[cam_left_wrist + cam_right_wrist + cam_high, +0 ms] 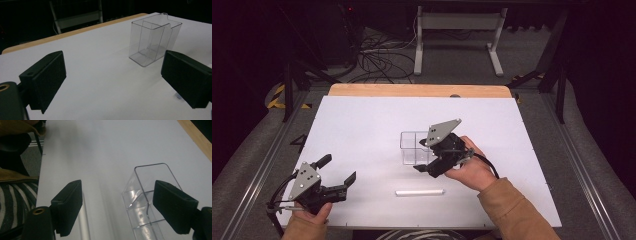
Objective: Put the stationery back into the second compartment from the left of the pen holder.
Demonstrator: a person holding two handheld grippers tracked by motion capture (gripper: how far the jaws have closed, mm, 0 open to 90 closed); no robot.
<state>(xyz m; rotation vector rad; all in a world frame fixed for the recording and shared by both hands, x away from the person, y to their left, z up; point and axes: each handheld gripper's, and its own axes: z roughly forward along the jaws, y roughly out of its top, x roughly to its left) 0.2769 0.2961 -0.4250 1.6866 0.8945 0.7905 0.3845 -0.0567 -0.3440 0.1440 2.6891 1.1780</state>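
**Lining up on the white stick**

While the right gripper (430, 156) hangs beside the clear box (414, 148) with fingers wide and empty, the white stick (419, 192) lies on the desk (362, 125) nearer the person — approach it squarely. Left gripper (338, 171) waits, fingers wide too.

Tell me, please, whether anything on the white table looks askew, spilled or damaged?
Nothing stands out. The clear divided box stands upright and looks empty and unbroken; the white stick lies flat on the white table, apart from the box. Both claws, left and right, are open and hold nothing.
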